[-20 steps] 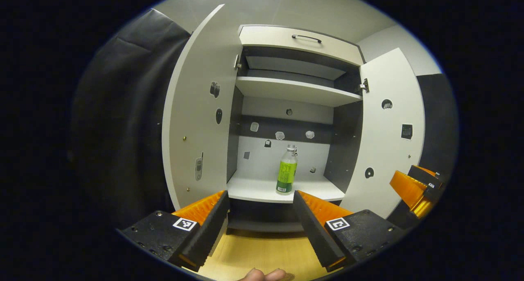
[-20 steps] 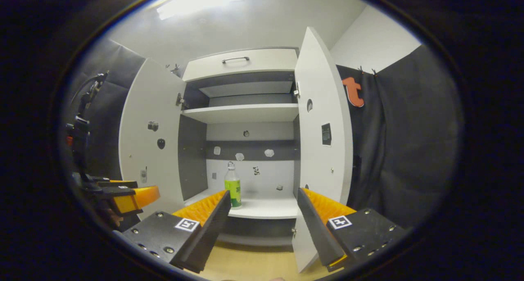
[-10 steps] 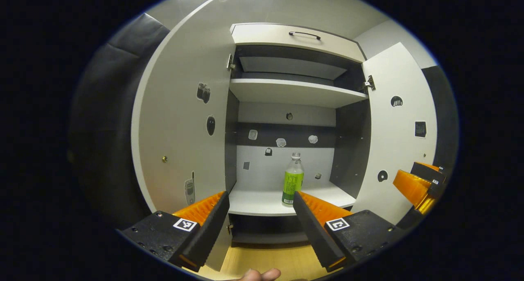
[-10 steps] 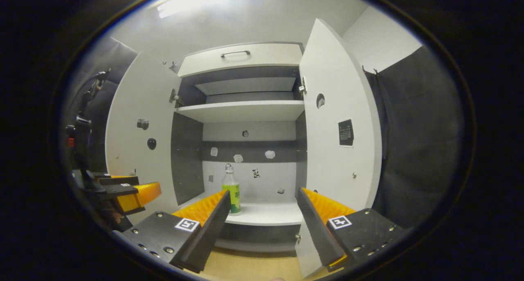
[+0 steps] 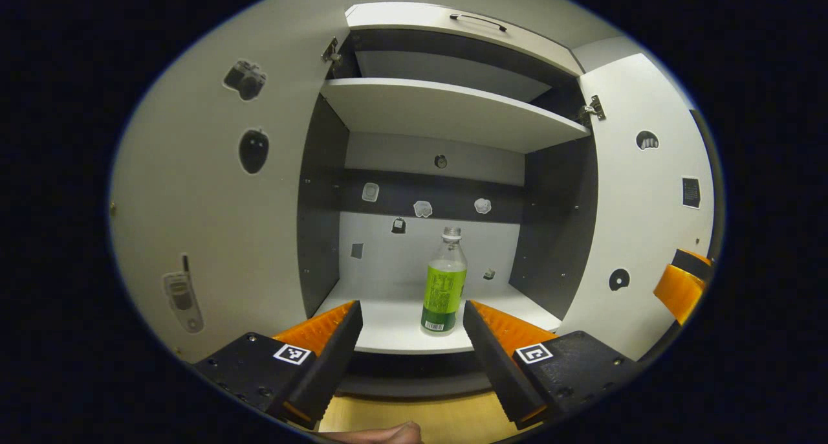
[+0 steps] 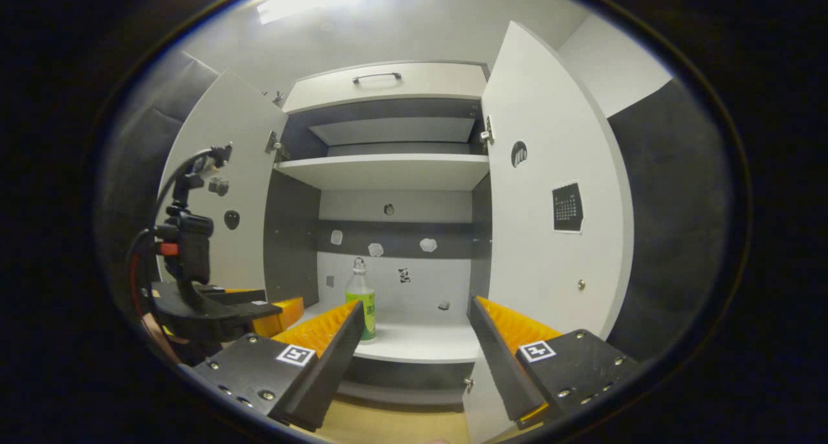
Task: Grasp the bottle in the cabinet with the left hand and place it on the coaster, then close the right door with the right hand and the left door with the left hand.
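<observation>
Left gripper view: I have brought left gripper (image 5: 409,314) closer to cabinet (image 5: 453,111) since a second ago; bottle (image 5: 444,282) now larger, framed between wide-spread, empty fingers. Grasp not yet made (reach phase, I judge). Bottle upright on lower shelf (image 5: 394,324), near its front edge, below upper shelf. Both doors stand open either side of bottle. Right gripper (image 6: 414,321) likewise wide, empty, facing cabinet. Wood floor (image 5: 446,421) below cabinet; coaster unseen.

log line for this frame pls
phase: approach for grasp | left gripper: open, lined up on bottle, no contact | right gripper: open, idle | bottle: upright on lower shelf | both doors open
</observation>
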A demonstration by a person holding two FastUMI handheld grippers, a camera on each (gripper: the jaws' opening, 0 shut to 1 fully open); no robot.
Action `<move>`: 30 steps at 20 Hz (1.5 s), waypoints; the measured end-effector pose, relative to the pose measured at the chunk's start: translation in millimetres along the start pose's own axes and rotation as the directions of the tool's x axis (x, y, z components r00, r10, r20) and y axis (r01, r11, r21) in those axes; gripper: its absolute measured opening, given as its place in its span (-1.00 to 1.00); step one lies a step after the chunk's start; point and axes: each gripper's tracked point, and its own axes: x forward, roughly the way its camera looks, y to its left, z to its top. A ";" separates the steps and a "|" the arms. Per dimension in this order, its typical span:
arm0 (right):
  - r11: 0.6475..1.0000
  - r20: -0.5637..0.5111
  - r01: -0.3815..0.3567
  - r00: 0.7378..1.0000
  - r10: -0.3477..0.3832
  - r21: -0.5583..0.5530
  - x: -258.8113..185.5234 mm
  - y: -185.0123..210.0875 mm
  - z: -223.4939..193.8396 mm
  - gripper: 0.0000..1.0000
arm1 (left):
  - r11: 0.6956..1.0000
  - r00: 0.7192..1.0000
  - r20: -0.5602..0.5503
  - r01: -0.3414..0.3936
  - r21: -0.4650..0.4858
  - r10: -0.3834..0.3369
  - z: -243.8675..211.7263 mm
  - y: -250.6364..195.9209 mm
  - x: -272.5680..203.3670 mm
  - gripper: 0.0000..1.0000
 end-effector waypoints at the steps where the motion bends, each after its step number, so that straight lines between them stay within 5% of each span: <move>1: 1.000 -0.009 0.006 1.000 -0.006 0.005 2.8 -1.8 -3.4 0.93 | 1.000 1.000 0.007 0.015 -0.006 -0.015 -1.3 -4.3 13.0 0.98; 9: 1.000 -0.005 0.026 1.000 -0.026 0.004 8.3 -13.6 -8.4 0.92 | 0.995 0.992 0.085 0.095 0.027 -0.097 -3.8 -29.8 104.1 0.98; 21: 0.996 -0.001 0.085 0.996 -0.085 -0.012 -21.1 -28.9 -2.3 0.97 | 0.991 0.993 -0.006 0.116 0.073 -0.116 -55.9 -39.6 184.7 0.97; 23: 0.996 -0.008 0.085 0.996 -0.085 -0.017 -29.1 -28.9 -4.8 0.97 | 0.991 0.997 -0.015 0.079 0.107 -0.078 -57.2 -31.3 185.2 0.60; 30: 0.996 -0.025 0.089 0.996 -0.089 0.026 -57.9 -34.5 -8.1 0.98 | 0.992 0.994 0.021 0.106 0.071 -0.108 -30.1 -34.6 123.8 0.60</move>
